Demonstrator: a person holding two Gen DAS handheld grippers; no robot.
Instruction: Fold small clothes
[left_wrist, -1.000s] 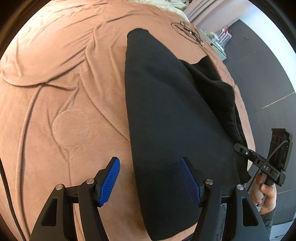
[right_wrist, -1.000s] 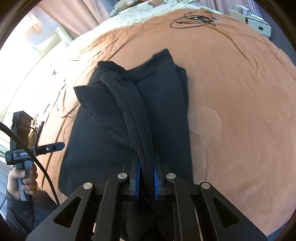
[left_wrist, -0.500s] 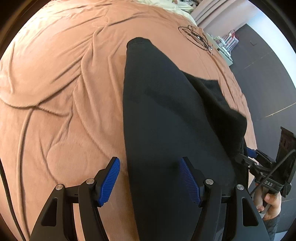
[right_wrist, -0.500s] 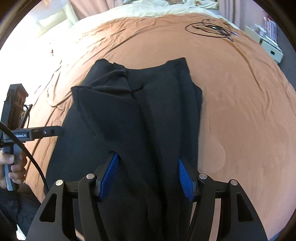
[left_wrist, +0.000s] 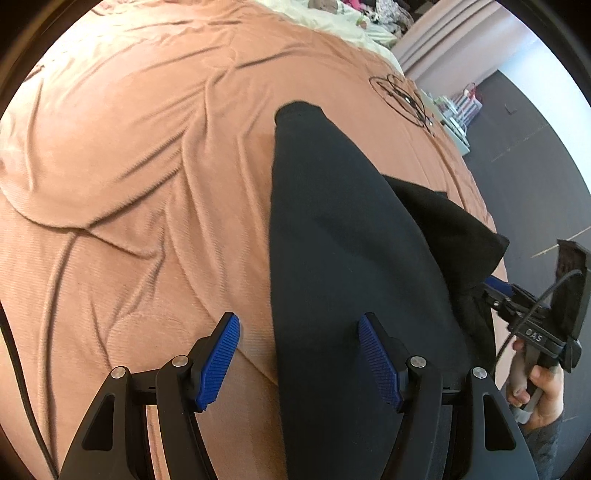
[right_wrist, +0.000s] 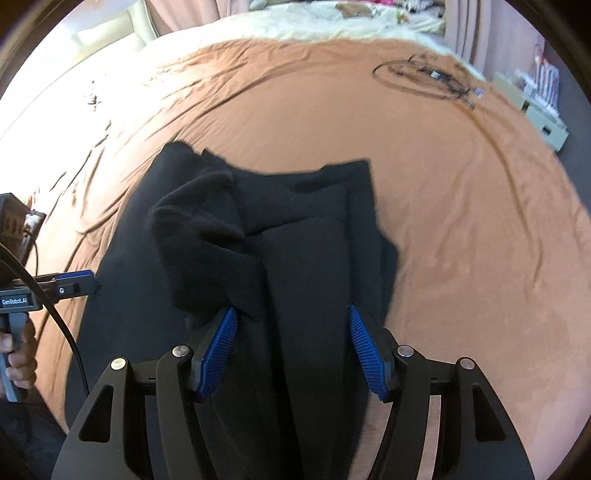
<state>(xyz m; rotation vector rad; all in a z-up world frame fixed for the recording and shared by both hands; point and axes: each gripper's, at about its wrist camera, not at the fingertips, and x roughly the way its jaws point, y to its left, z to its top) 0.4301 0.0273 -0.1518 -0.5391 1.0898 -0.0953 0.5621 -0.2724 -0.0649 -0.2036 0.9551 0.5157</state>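
Note:
A black garment (left_wrist: 343, 258) lies on the brown bedspread (left_wrist: 129, 184), a long smooth panel with a bunched fold along its right side. In the right wrist view the garment (right_wrist: 310, 266) shows a rumpled fold on top at the left. My left gripper (left_wrist: 299, 354) is open and empty, straddling the garment's left edge. My right gripper (right_wrist: 290, 350) is open and empty over the near part of the garment. Each gripper also shows in the other's view: the right (left_wrist: 517, 299) and the left (right_wrist: 74, 284).
A coiled black cable (right_wrist: 424, 79) lies on the far part of the bed. Pale bedding (right_wrist: 332, 22) lies beyond the brown cover. A white box (right_wrist: 543, 125) stands off the bed's right side on the dark floor (left_wrist: 535, 129).
My right gripper was shut on a raised fold of the garment; it opened and the fold dropped onto the garment. My left gripper stayed open.

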